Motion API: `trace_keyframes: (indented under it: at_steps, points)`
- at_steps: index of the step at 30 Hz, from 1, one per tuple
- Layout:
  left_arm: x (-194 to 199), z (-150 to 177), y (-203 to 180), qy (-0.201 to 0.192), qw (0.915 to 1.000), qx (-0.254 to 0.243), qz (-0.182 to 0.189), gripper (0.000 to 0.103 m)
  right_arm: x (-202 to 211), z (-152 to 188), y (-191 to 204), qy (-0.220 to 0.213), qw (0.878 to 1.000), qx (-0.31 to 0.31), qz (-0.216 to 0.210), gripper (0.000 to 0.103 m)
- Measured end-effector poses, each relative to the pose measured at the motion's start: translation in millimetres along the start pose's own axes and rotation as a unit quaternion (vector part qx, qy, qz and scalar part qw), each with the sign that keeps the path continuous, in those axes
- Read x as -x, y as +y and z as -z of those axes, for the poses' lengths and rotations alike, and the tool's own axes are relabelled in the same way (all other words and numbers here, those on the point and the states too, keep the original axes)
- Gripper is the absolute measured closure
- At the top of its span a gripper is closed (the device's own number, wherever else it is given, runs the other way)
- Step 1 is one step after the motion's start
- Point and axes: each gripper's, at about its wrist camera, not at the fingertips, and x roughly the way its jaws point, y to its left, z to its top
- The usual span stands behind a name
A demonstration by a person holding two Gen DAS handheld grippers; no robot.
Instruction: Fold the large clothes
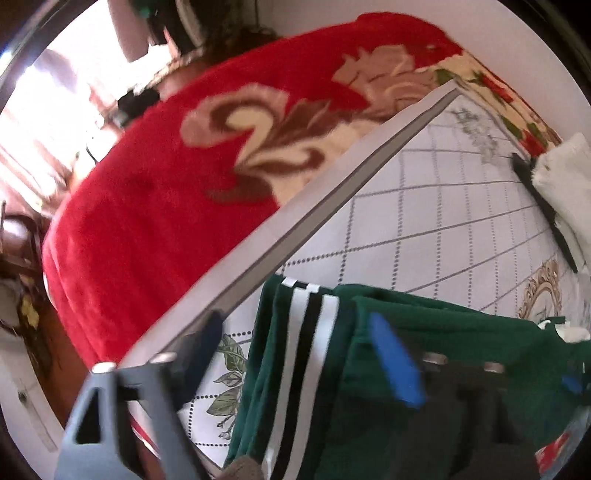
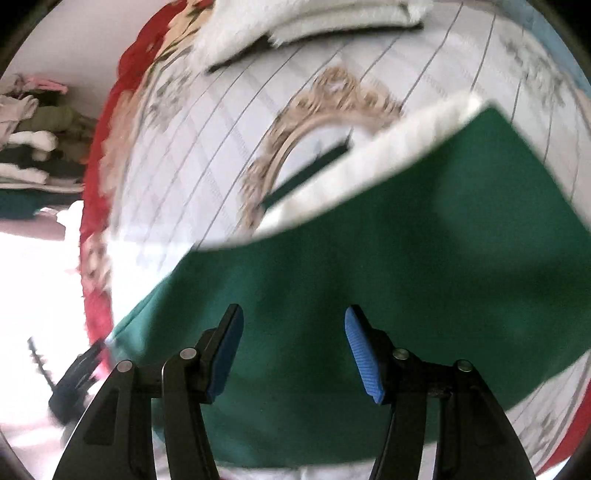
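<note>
A dark green garment (image 1: 424, 332) with white and black stripes (image 1: 306, 332) lies folded on the white patterned table cover (image 1: 424, 206). My left gripper (image 1: 295, 350) hangs over its striped edge, jaws wide apart, with nothing pinched between them. In the right wrist view the same green garment (image 2: 369, 266) spreads flat, its white ribbed band (image 2: 369, 158) along the far edge. My right gripper (image 2: 291, 317) hovers above the green cloth with its blue pads (image 2: 360, 354) apart and holding nothing.
A folded white fluffy garment (image 2: 295, 26) lies at the far side of the table. A red flowered blanket (image 1: 166, 166) sits beyond the table's grey edge (image 1: 314, 206). Stacked clothes (image 2: 37, 140) fill a shelf at the left.
</note>
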Motion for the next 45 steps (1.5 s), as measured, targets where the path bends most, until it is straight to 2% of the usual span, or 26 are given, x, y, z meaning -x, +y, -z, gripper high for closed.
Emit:
trace_keyframes:
  at_steps: [2,3,5,7,8,11,13,15,16,17,19,22,24,25,26,28,30,31,32,33,34,35,38,40,45]
  points:
    - [10,-1,-11,-0.007,1.0,-0.006,-0.001,0.009,-17,-23,-8,-0.026,0.999,-0.011,0.043,0.044]
    - [13,-2,-18,-0.008,0.9999,-0.006,0.001,0.009,-35,-34,-14,-0.013,0.998,-0.018,0.06,0.044]
    - [13,-4,-32,-0.005,0.9999,-0.009,0.007,0.009,-58,-47,-27,0.009,0.998,-0.036,0.054,0.035]
    - [18,-2,-56,-0.001,0.9997,-0.018,0.018,0.009,-54,-59,-24,0.029,0.997,-0.036,0.056,0.034]
    - [20,-1,-68,0.001,0.9993,-0.025,0.026,0.009,-46,-61,-23,0.037,0.998,-0.028,0.05,0.034]
    - [29,14,-119,0.008,0.9969,-0.054,0.057,0.009,13,-45,-41,0.005,0.999,-0.031,0.021,0.034]
    - [30,27,-160,0.022,0.9931,-0.083,0.081,0.009,50,-24,-74,-0.008,0.998,-0.059,0.028,0.034]
    - [24,41,-202,0.037,0.9879,-0.113,0.1,0.009,71,-3,-115,-0.012,0.994,-0.105,0.037,0.037]
    - [20,48,-225,0.046,0.9846,-0.131,0.106,0.009,71,5,-139,-0.003,0.991,-0.131,0.034,0.045]
    - [14,54,-250,0.053,0.981,-0.15,0.111,0.009,66,9,-158,0.007,0.988,-0.152,0.022,0.062]
    - [4,60,-290,0.058,0.9746,-0.184,0.113,0.009,52,7,-188,0.002,0.981,-0.192,-0.001,0.077]
    - [-22,60,-335,0.059,0.97,-0.218,0.09,0.009,26,-16,-208,-0.028,0.981,-0.19,0.002,0.078]
    - [-48,55,-351,0.065,0.969,-0.231,0.058,0.006,-8,-26,-222,0.0,0.977,-0.213,0.004,0.084]
    - [-61,53,-354,0.072,0.9683,-0.234,0.05,0.0,-17,-28,-229,0.006,0.975,-0.221,-0.002,0.093]
    - [-72,49,-355,0.076,0.969,-0.229,0.051,0.0,-22,-30,-232,0.002,0.974,-0.225,-0.001,0.098]
    - [-77,43,-351,0.081,0.9705,-0.219,0.061,0.0,-22,-35,-229,0.012,0.976,-0.216,0.004,0.098]
    - [-71,39,-349,0.087,0.9712,-0.214,0.061,0.0,-14,-36,-232,0.027,0.977,-0.21,-0.025,0.093]
    - [-65,38,-348,0.085,0.9716,-0.212,0.059,0.0,-6,-34,-235,0.026,0.976,-0.211,-0.044,0.084]
    - [-57,38,-347,0.08,0.972,-0.213,0.059,0.0,9,-29,-240,0.01,0.975,-0.211,-0.074,0.064]
    - [-48,40,-347,0.075,0.9722,-0.214,0.057,0.0,22,-23,-245,-0.007,0.973,-0.21,-0.092,0.055]
    - [-39,42,-347,0.076,0.9721,-0.214,0.059,0.0,37,-15,-251,-0.027,0.972,-0.209,-0.108,0.038]
    - [-30,46,-345,0.076,0.9724,-0.211,0.064,0.0,49,-8,-255,-0.04,0.97,-0.208,-0.116,0.033]
    - [-10,65,-344,0.077,0.9721,-0.211,0.07,0.0,73,21,-276,-0.053,0.968,-0.221,-0.109,0.028]
    - [-2,80,-346,0.079,0.9713,-0.214,0.066,0.0,77,43,-296,-0.054,0.96,-0.243,-0.125,0.027]
    - [-14,113,-356,0.093,0.9677,-0.231,0.039,0.0,43,64,-313,-0.044,0.958,-0.24,-0.153,0.026]
